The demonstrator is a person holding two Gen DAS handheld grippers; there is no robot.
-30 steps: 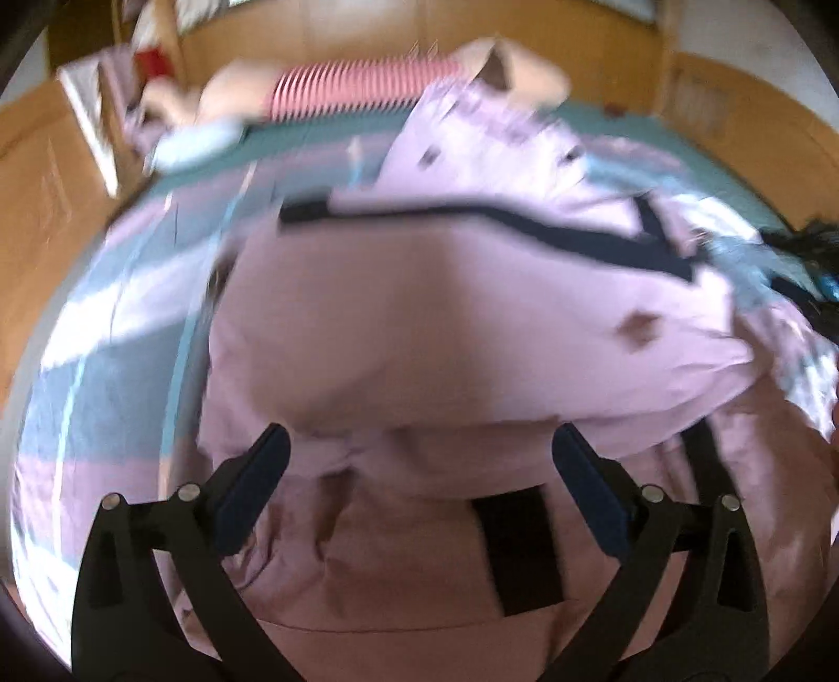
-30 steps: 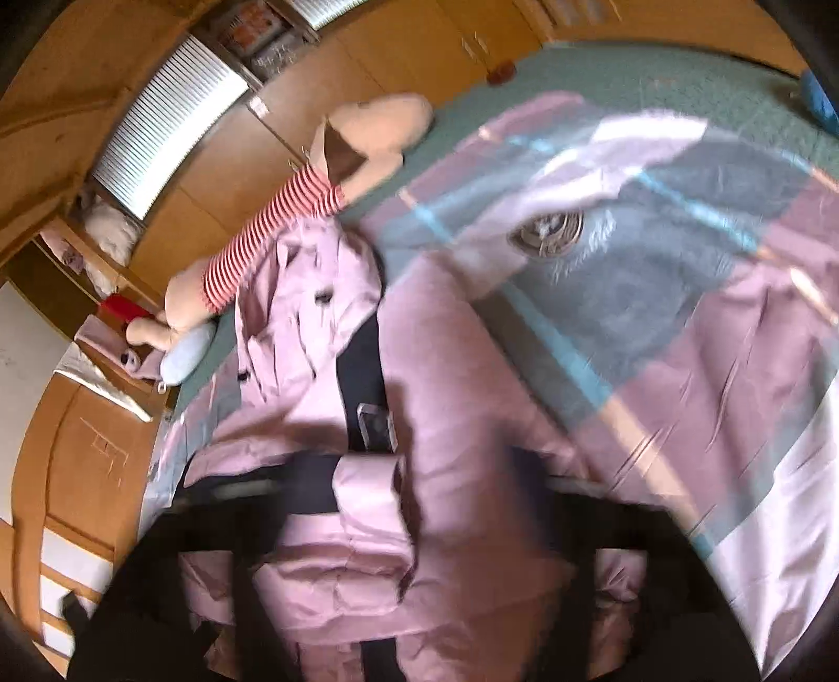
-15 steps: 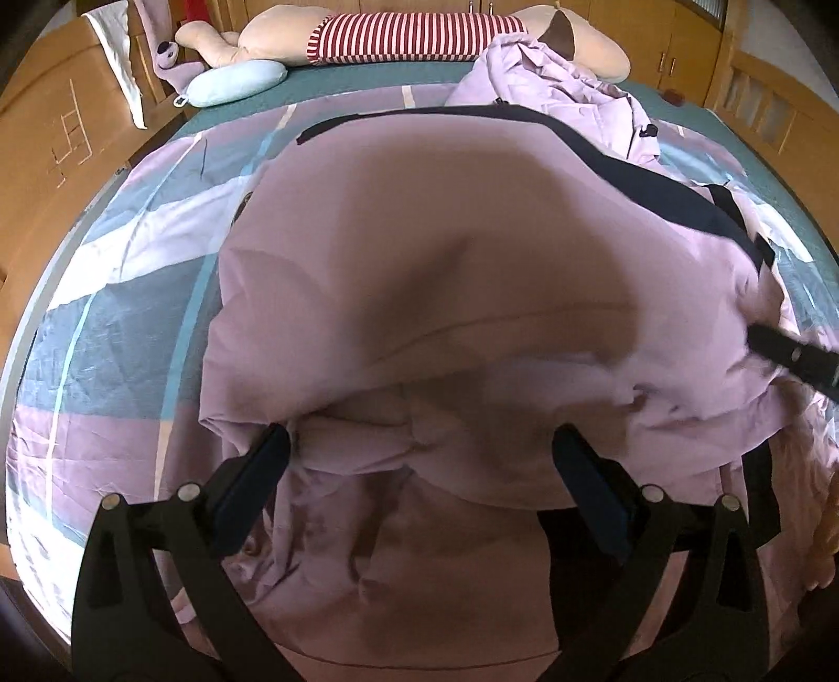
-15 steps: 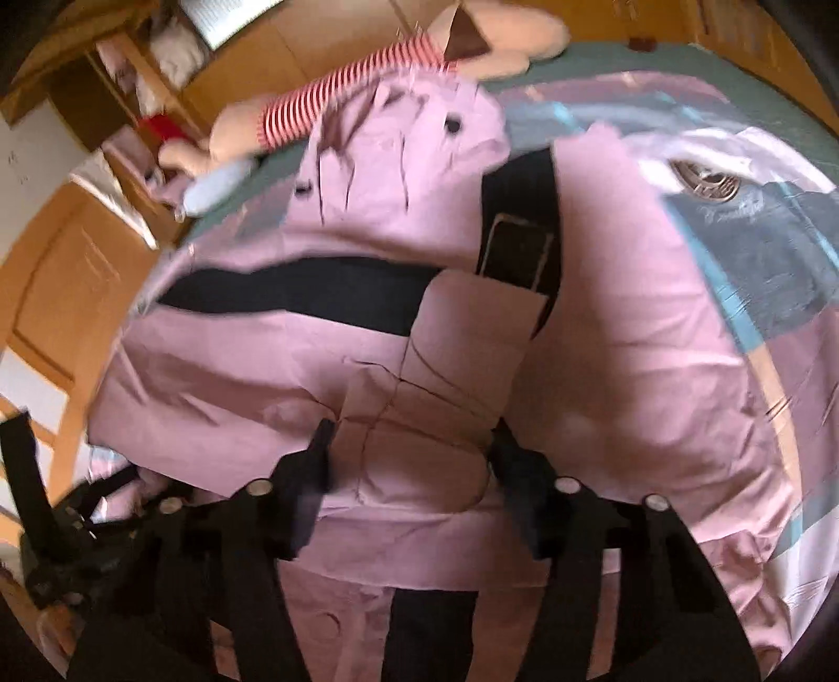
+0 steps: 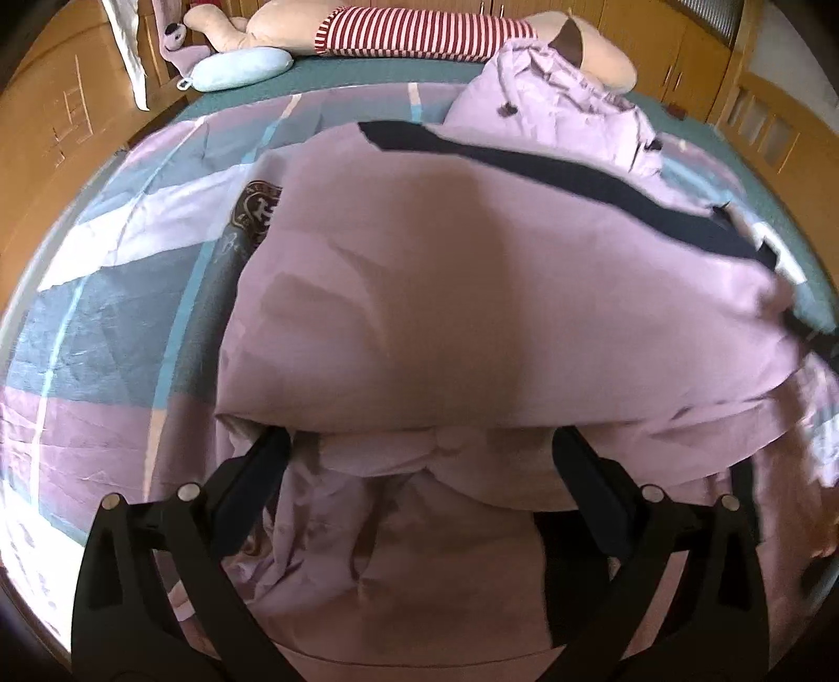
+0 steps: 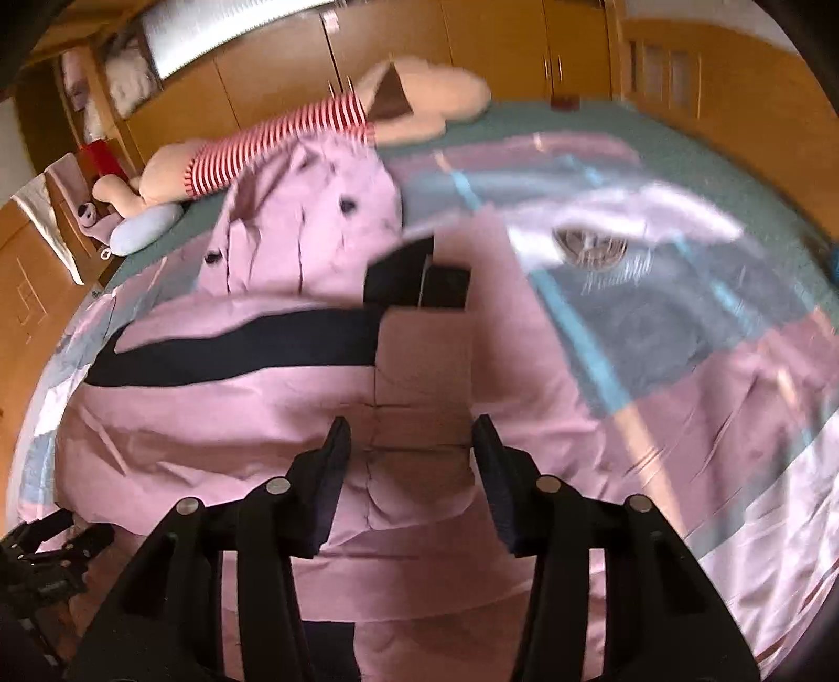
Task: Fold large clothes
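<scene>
The pink garment [image 5: 472, 294] lay spread over the middle of the bed [image 5: 105, 325], a large lilac piece with a black band [image 5: 577, 173] running across its far part. Its bulk sat on the patchwork bedspread, and a bunched section with dark buttons [image 6: 314, 231] reached up the bed to touch the striped plush toy [image 5: 419, 31] that lay along the bed's head.

My left hand-held gripper [image 5: 419, 461] stood wide open at the garment's near edge, one finger at each end of a folded hem, the pads not pressing on the cloth. My right hand-held gripper [image 6: 411, 451] was about half open over a pink pocket-like panel [image 6: 425, 367] just below the black band; the panel's cloth lay between the two fingers, but I could not tell whether the pads pinched it.

Beside the plush toy, toward the bed's left corner in the left view, sat a pale blue cushion [image 5: 241, 68]. A round crest printed on the bedspread [image 5: 257, 210] showed just beside the garment's left edge. Wooden cupboards [image 6: 472, 63] stood beyond the head of the bed. The right view was blurred toward its right side.
</scene>
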